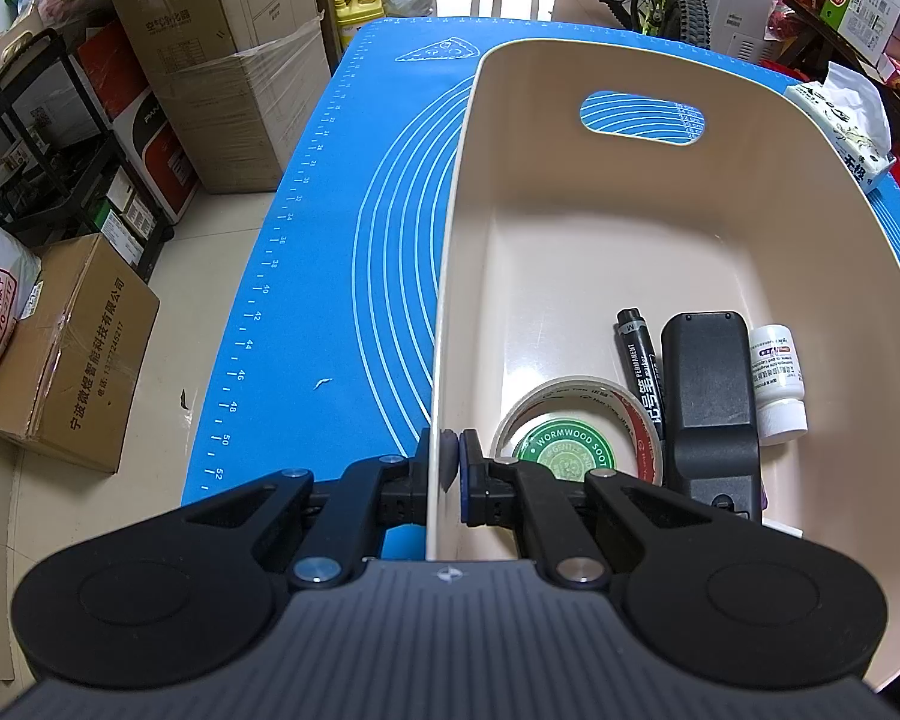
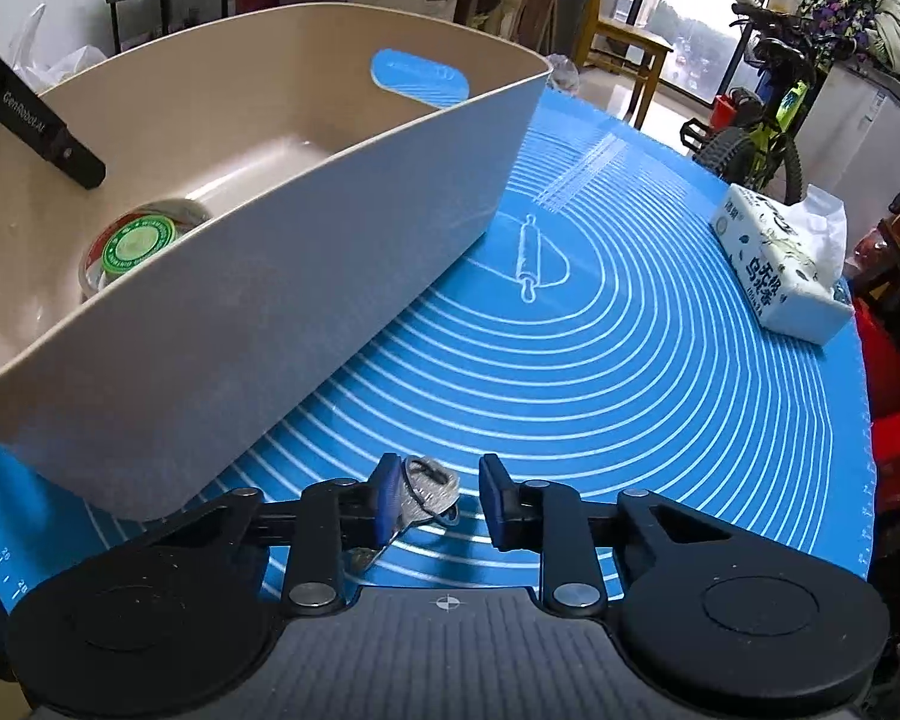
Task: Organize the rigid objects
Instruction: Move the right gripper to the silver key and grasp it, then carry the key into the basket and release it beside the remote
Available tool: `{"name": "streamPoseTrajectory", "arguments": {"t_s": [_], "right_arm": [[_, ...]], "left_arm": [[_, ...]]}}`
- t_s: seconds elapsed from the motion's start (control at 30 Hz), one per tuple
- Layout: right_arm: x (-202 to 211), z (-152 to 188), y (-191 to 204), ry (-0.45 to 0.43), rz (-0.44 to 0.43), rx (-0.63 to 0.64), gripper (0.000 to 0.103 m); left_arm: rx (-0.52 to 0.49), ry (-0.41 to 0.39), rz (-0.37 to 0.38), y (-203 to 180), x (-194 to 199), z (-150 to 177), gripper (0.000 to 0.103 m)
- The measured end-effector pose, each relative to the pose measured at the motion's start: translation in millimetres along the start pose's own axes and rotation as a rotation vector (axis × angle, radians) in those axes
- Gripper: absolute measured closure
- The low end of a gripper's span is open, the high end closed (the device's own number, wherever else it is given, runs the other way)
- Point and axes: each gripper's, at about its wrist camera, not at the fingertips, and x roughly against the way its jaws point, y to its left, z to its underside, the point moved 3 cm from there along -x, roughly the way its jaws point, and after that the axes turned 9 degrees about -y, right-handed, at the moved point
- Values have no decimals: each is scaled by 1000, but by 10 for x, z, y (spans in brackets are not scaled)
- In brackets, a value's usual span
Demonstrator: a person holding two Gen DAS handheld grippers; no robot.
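The bin (image 1: 750, 192) wall is clamped by the left gripper (image 1: 452, 461), likely to steady it; tape (image 1: 570, 420), marker (image 1: 642, 369) and bottle (image 1: 777, 381) are already stowed inside. On the blue mat (image 2: 630, 390) beside the bin, keys (image 2: 429, 489) are straddled by the right gripper (image 2: 438, 495), fingers apart, probably for pickup.

The left gripper (image 1: 452, 463) is clamped tight, pads nearly meeting at 12 o'clock — the right gripper (image 2: 438, 495) stands spread, fingers wide apart.

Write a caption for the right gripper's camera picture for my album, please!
Open right gripper around a bunch of keys on the blue baking mat, beside the beige plastic bin.
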Motion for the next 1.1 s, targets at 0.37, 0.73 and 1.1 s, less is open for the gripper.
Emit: {"name": "streamPoseTrajectory", "arguments": {"t_s": [0.37, 0.73, 1.1], "right_arm": [[-25, 15, -8, 11, -26, -2, 90], [278, -152, -230, -51, 41, -112, 90], [690, -553, -408, -221, 146, -167, 90]], "left_arm": [[2, 0, 1, -2, -1, 1, 95], [2, 1, 1, -1, -1, 0, 95], [3, 1, 2, 6, 5, -4, 95]]}}
